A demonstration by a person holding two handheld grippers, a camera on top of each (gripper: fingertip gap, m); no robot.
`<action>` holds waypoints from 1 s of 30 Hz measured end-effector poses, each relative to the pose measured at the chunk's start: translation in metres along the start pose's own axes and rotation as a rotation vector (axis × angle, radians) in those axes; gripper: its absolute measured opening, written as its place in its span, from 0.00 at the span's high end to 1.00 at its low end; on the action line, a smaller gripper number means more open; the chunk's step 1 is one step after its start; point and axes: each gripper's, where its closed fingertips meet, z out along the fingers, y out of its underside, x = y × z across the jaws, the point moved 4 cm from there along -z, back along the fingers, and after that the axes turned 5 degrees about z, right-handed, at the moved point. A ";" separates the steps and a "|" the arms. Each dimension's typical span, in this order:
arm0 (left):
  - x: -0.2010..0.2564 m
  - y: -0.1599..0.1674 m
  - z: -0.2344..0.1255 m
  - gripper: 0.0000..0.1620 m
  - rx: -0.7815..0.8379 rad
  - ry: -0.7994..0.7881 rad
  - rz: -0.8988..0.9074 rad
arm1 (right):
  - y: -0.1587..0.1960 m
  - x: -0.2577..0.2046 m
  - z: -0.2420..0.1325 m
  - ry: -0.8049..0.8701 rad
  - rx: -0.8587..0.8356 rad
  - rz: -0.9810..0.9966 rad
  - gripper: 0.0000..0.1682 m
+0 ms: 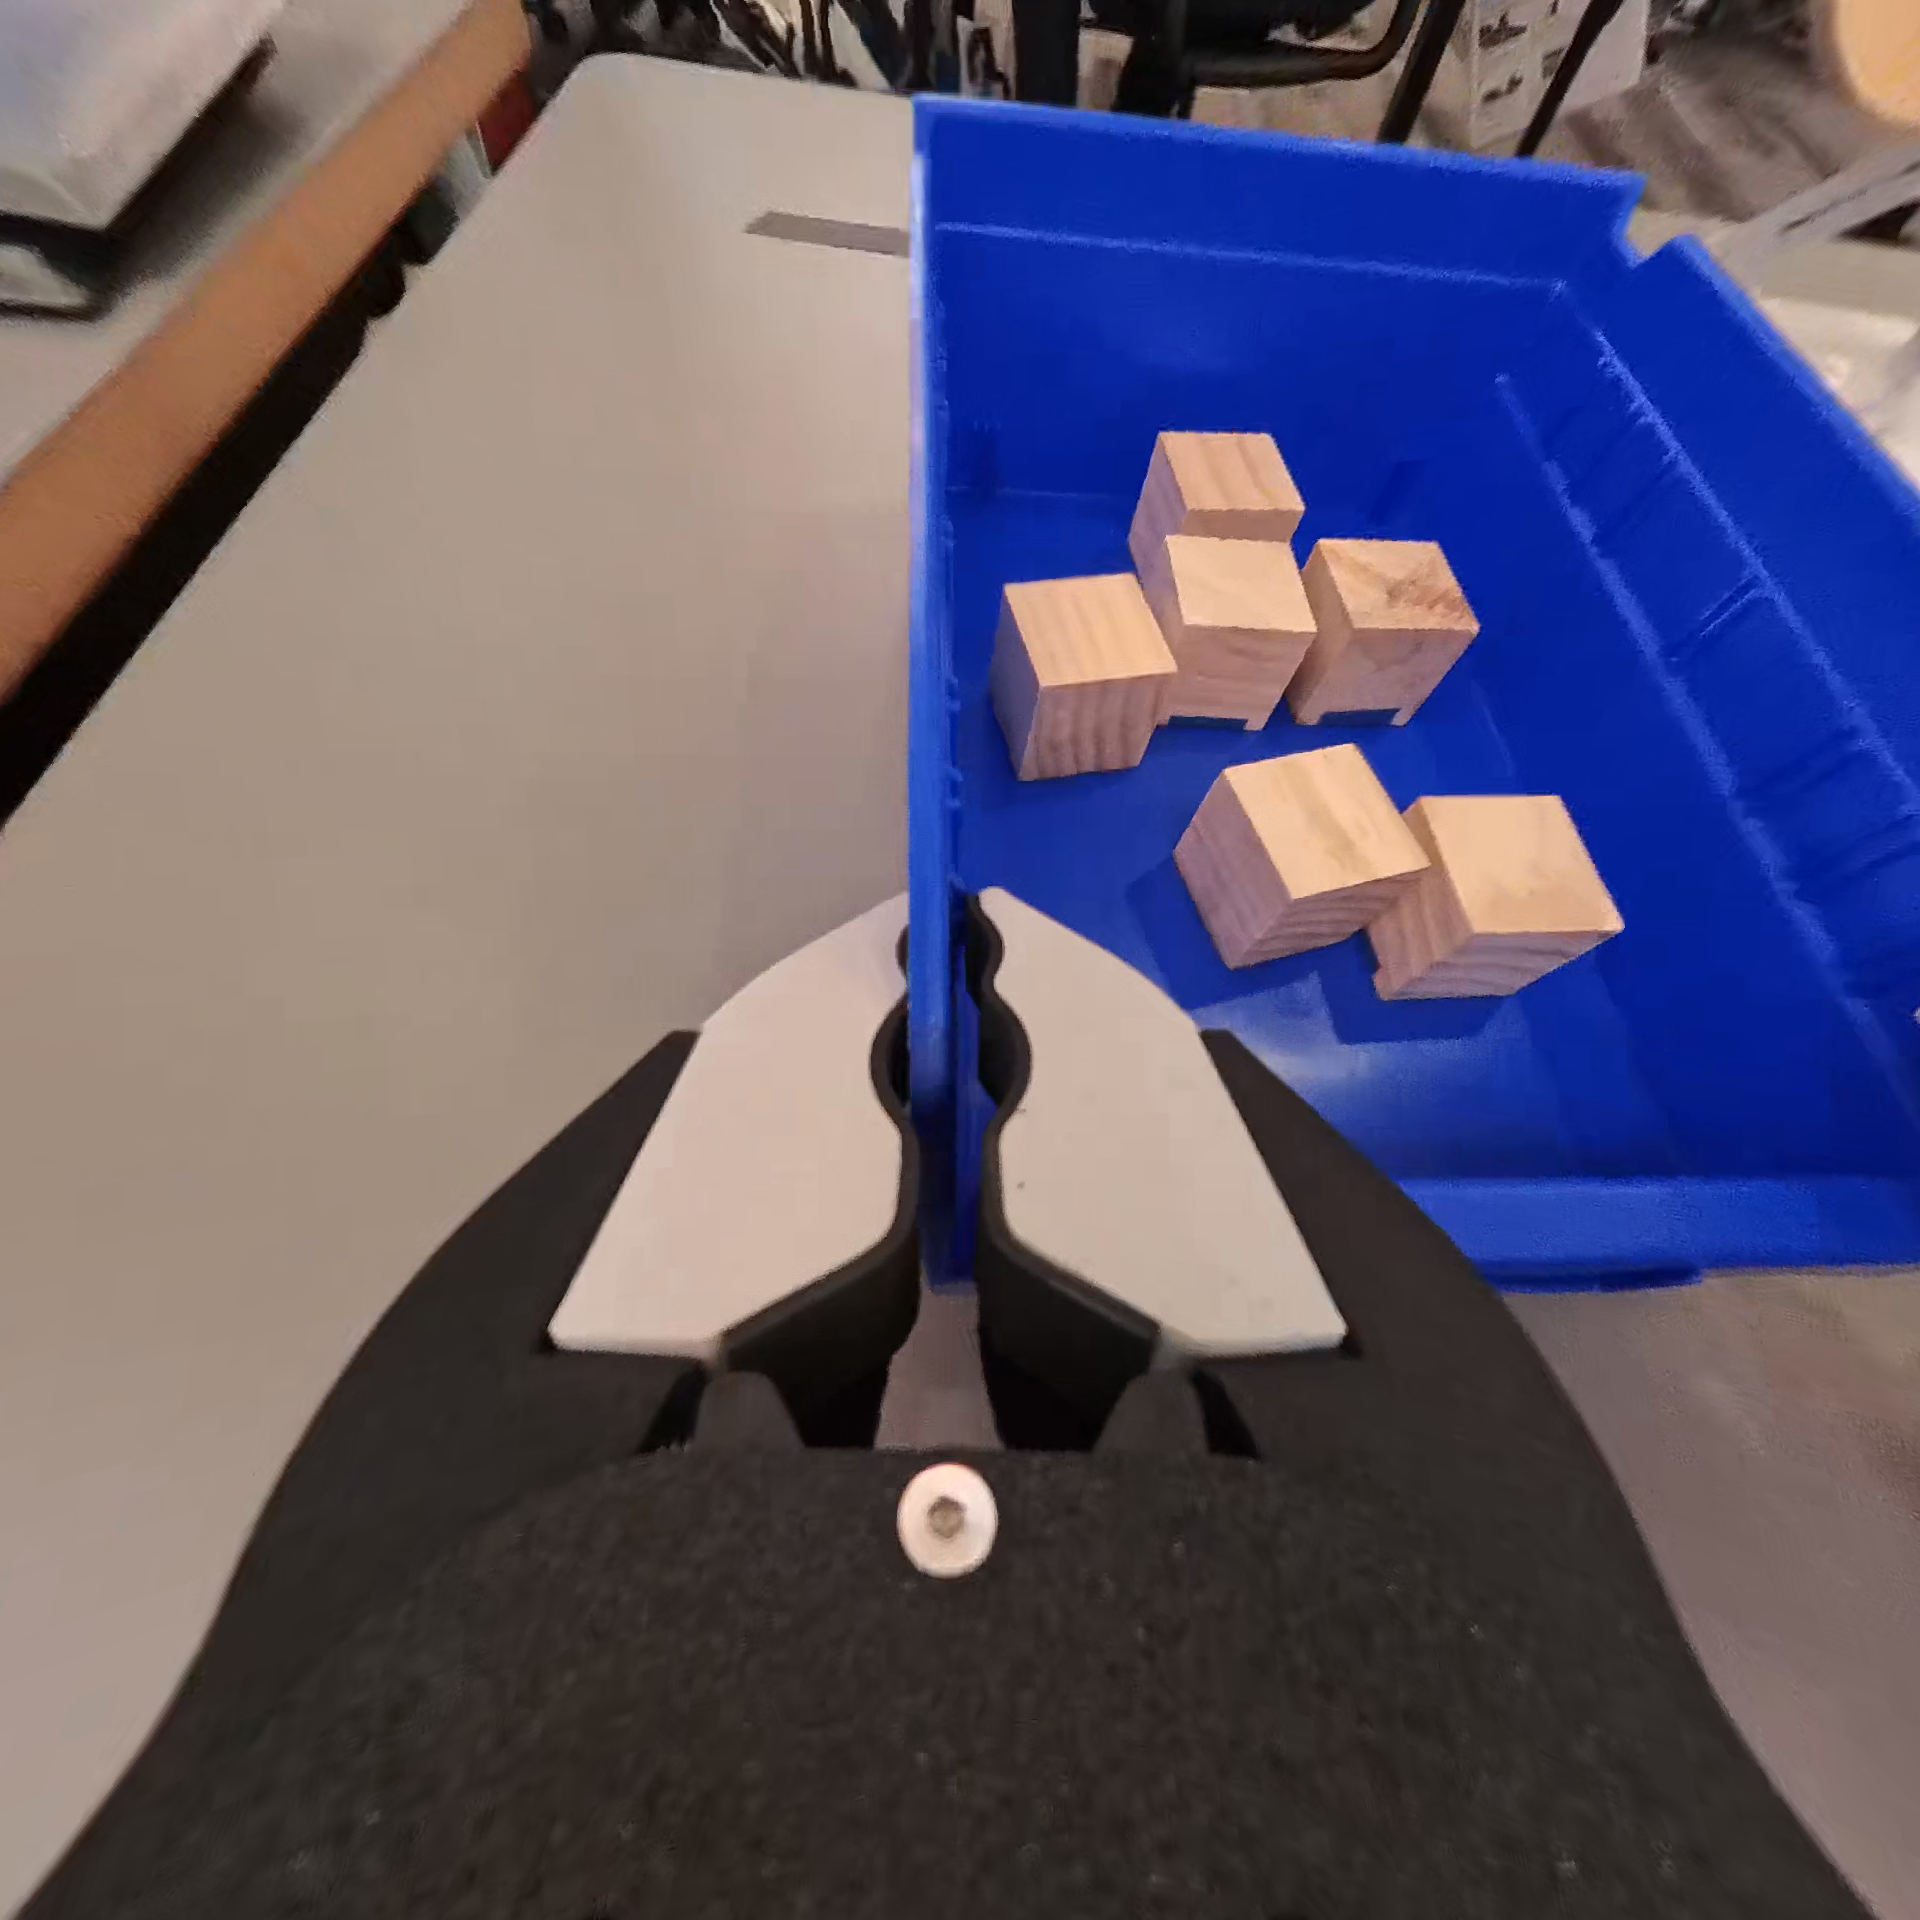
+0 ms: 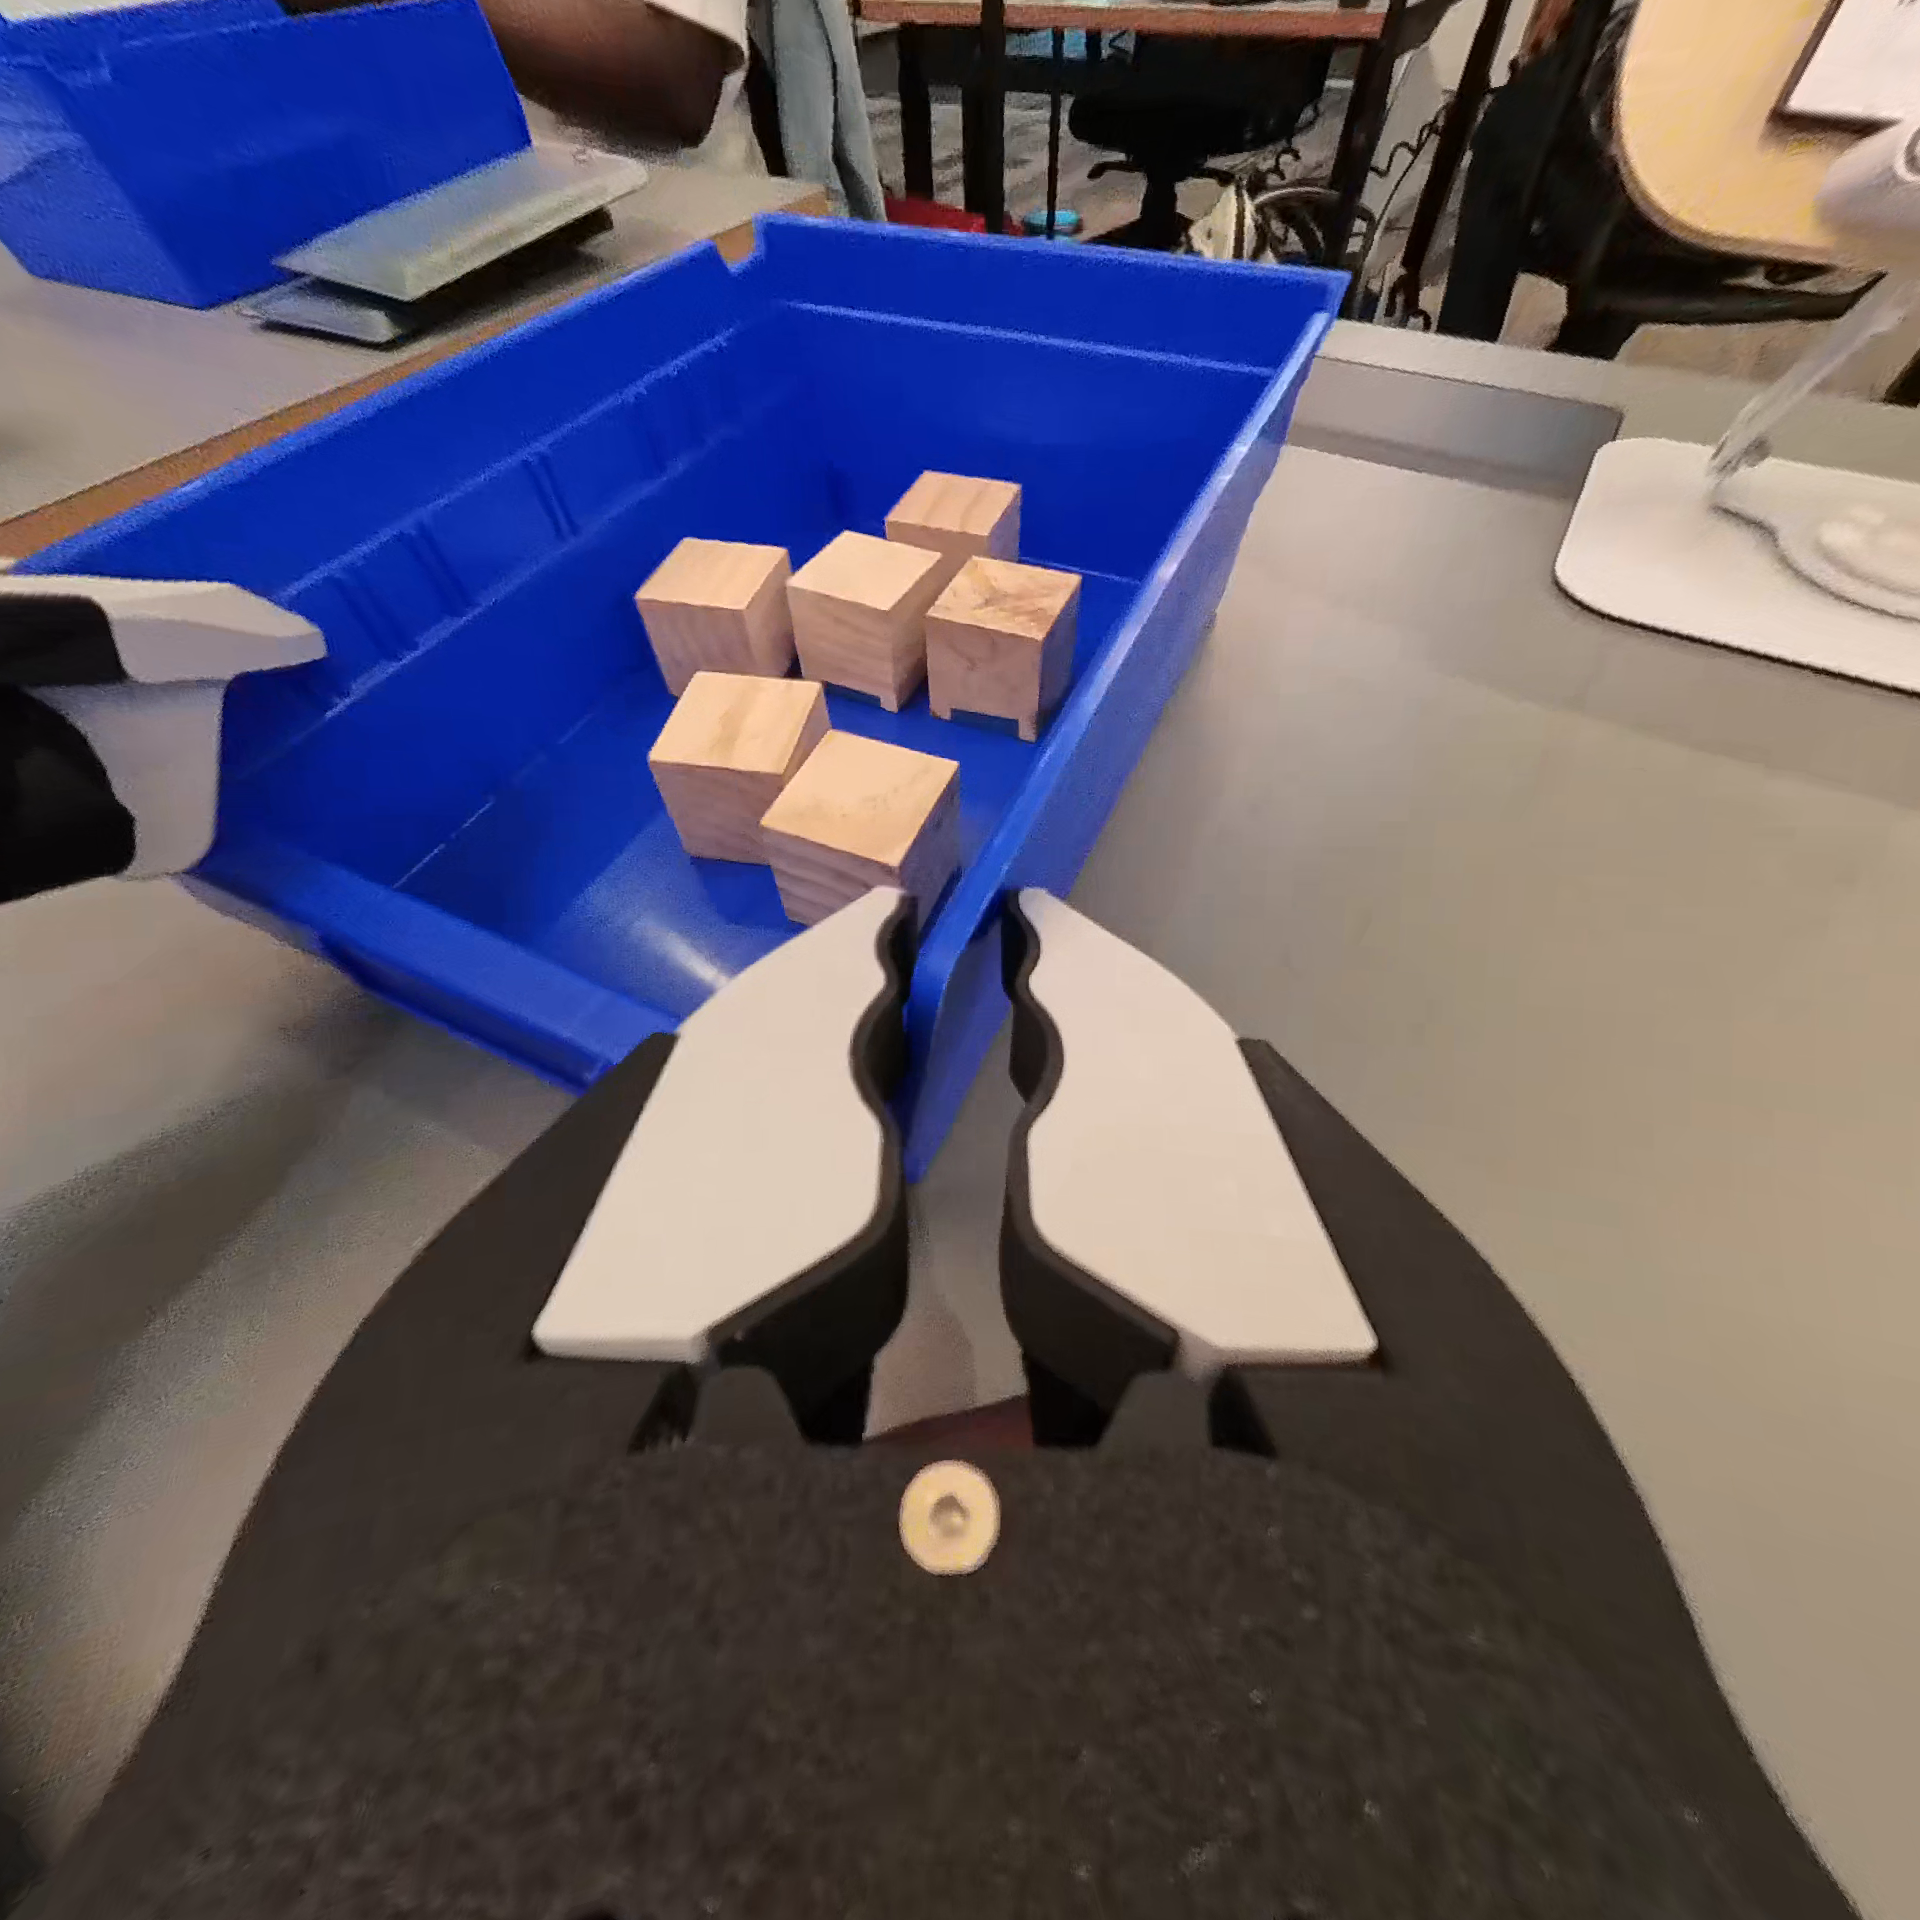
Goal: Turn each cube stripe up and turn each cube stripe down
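Wooden cubes (image 1: 1299, 717) in blue bin (image 1: 1247, 343), walls clamped by both hand-held grippers

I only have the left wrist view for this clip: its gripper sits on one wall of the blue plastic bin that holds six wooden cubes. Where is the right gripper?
Observer: The right gripper straddles the opposite long wall of the blue plastic bin, one finger inside and one outside.
Operator: Is it clamped?
Observer: Cannot tell; a thin gap shows beside the outer finger.
Operator: Any cube near it?
Observer: Yes, the nearest light wooden cube sits right by its inner fingertip.
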 end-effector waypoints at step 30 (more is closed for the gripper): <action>0.296 0.031 -0.057 0.65 0.201 0.525 0.185 | 0.034 0.277 -0.224 0.051 0.177 -0.032 0.65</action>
